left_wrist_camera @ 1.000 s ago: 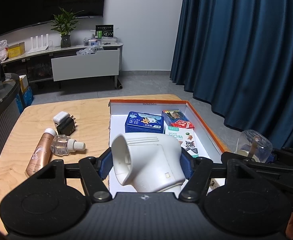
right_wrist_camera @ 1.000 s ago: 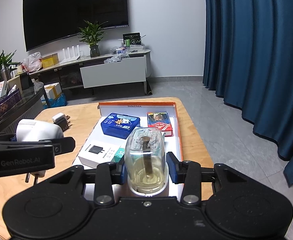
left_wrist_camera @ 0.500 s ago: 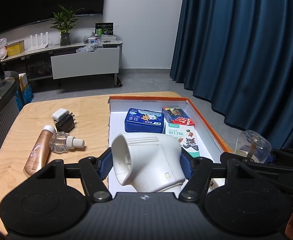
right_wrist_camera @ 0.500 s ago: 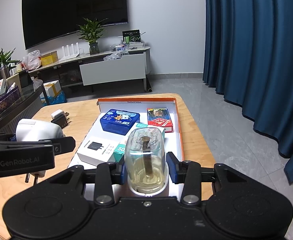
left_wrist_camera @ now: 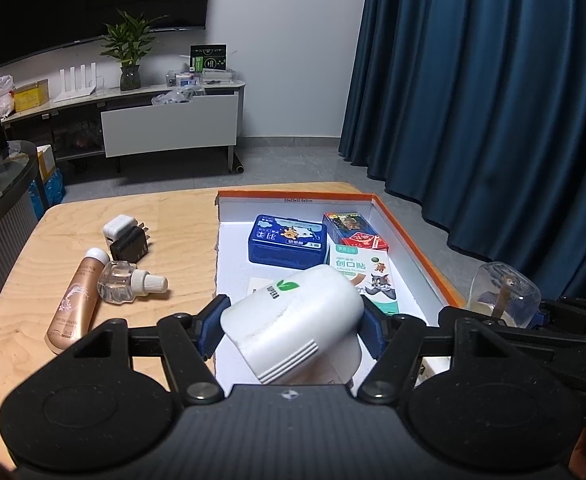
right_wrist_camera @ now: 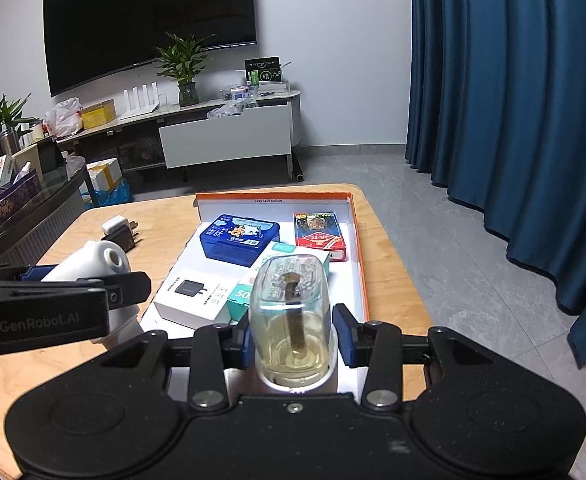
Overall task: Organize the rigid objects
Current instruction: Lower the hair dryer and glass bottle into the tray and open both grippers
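My left gripper (left_wrist_camera: 291,330) is shut on a white plastic plug-in heater (left_wrist_camera: 305,308), tilted so its green leaf logo faces up. It hangs over the near left part of the orange-rimmed white box (left_wrist_camera: 413,240). My right gripper (right_wrist_camera: 293,340) is shut on a clear bottle (right_wrist_camera: 291,292) of yellowish liquid with a brown wick, upright over the box's near end. The right wrist view shows the heater (right_wrist_camera: 93,260) to the left, its round opening turned toward the box. The left wrist view has the bottle (left_wrist_camera: 501,296) at the right.
The box holds a blue tin (left_wrist_camera: 287,240), a red card pack (left_wrist_camera: 353,230), a plaster box (left_wrist_camera: 367,276) and a white charger box (right_wrist_camera: 197,296). On the wooden table to the left lie two plug adapters (left_wrist_camera: 125,238), a clear refill bottle (left_wrist_camera: 129,286) and a rose-gold tube (left_wrist_camera: 75,300).
The white heater has swung between the left pads: its round opening faced the camera before, and now its logo side is up. Both grippers stay about where they were.
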### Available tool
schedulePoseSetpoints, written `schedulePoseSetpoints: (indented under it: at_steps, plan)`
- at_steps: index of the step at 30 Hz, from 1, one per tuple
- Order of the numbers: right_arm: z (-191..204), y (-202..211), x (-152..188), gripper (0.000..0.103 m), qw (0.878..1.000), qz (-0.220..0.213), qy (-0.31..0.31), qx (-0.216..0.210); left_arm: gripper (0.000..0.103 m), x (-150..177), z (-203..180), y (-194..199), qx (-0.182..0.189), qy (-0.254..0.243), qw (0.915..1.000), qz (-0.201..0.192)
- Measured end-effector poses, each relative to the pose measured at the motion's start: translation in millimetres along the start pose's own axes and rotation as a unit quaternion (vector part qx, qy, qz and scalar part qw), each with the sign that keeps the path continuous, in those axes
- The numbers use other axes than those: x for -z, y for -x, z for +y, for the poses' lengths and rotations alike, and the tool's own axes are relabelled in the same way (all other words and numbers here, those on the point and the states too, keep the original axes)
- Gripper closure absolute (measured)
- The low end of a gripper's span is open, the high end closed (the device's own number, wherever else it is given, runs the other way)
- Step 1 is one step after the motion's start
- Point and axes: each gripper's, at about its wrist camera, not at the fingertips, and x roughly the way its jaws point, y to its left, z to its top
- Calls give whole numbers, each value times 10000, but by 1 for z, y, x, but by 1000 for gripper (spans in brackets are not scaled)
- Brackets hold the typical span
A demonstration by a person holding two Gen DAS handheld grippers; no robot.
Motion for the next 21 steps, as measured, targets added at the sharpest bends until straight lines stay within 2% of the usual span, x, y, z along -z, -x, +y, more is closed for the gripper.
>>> schedulePoseSetpoints:
  at_steps: [21]
  plan:
    - [-2,-2,2,55,10000,63,-14,26,35,1,-1,0,9,-4,10000,15]
